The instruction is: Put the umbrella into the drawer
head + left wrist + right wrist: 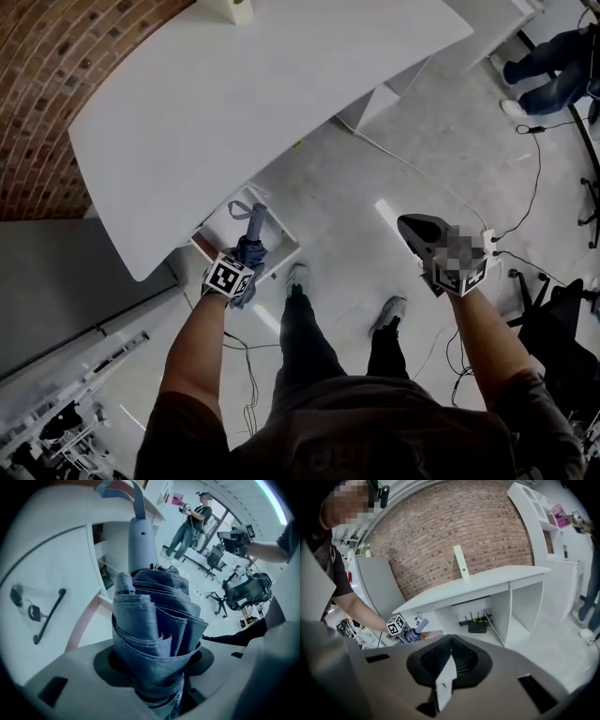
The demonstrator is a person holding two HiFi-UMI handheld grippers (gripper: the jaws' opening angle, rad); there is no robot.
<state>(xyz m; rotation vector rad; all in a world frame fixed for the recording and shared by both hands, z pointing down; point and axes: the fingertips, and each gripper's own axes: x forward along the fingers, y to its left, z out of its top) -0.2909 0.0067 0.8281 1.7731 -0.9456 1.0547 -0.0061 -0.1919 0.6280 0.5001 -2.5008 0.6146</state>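
The left gripper [248,255] was clamped on the folded blue fabric umbrella [154,620] over the open white drawer [281,230]; the right gripper [448,641] had its jaws together.

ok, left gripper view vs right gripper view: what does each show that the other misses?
Left gripper view only: a white panel with a black bar handle and keys, a distant person, office chairs. Right gripper view only: the brick wall, the router under the white desk, the marker cube on the left gripper. Both: the folded blue umbrella, clamped in that gripper.
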